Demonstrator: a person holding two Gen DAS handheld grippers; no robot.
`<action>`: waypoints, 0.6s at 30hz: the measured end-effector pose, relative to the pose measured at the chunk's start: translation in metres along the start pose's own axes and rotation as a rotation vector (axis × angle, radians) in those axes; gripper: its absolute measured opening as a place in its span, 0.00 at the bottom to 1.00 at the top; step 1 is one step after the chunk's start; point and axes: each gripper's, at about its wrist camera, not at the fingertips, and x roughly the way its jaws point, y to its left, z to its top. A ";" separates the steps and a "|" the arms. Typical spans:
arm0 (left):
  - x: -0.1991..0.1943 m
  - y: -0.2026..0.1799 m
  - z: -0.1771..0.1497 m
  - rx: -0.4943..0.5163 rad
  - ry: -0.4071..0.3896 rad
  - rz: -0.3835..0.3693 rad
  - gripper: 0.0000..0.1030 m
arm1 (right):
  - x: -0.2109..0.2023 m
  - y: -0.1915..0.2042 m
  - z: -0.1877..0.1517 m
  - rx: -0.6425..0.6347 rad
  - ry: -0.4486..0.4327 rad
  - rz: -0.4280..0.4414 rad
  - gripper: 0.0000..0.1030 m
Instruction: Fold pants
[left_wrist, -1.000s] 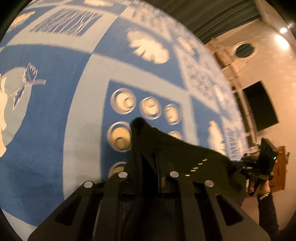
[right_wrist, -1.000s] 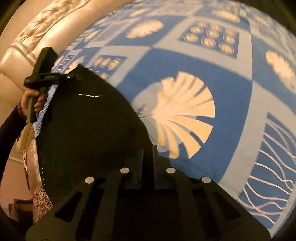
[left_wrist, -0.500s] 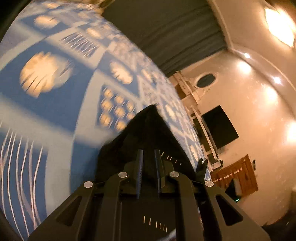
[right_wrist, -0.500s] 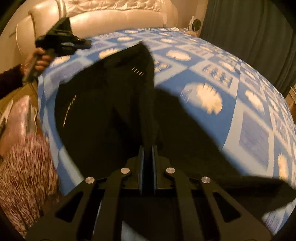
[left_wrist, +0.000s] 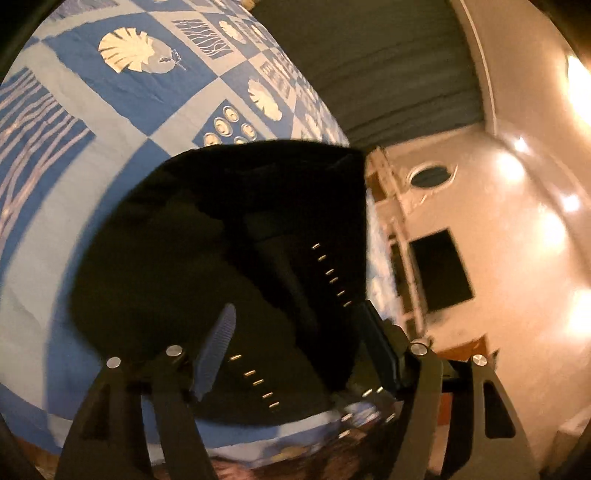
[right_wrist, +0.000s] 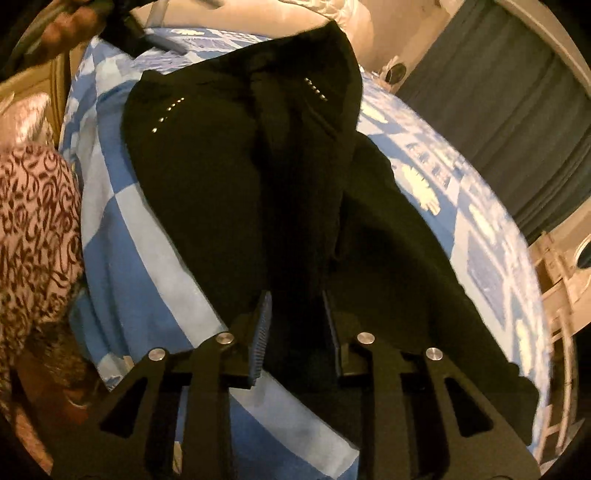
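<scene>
Your pants lie doubled over on the blue patterned bed, so one fold looks done, with at least another left to make a compact stack. Both claws are opening and grip nothing: the left claw and right claw only straddle the cloth. No brand or writing is readable; only rows of small pale marks show.

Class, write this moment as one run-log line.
left tongs: opening, nothing pinched | right tongs: opening, nothing pinched | black pants: lying on blue patterned bedspread
</scene>
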 end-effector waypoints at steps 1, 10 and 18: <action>0.001 -0.002 0.004 -0.016 -0.011 -0.004 0.66 | 0.000 0.002 0.000 -0.008 -0.001 -0.011 0.27; 0.053 -0.082 0.038 0.077 0.039 0.123 0.76 | 0.000 0.010 -0.003 -0.026 -0.011 -0.066 0.27; 0.137 -0.121 0.071 0.033 0.237 0.504 0.80 | 0.000 0.010 -0.005 -0.006 -0.022 -0.068 0.27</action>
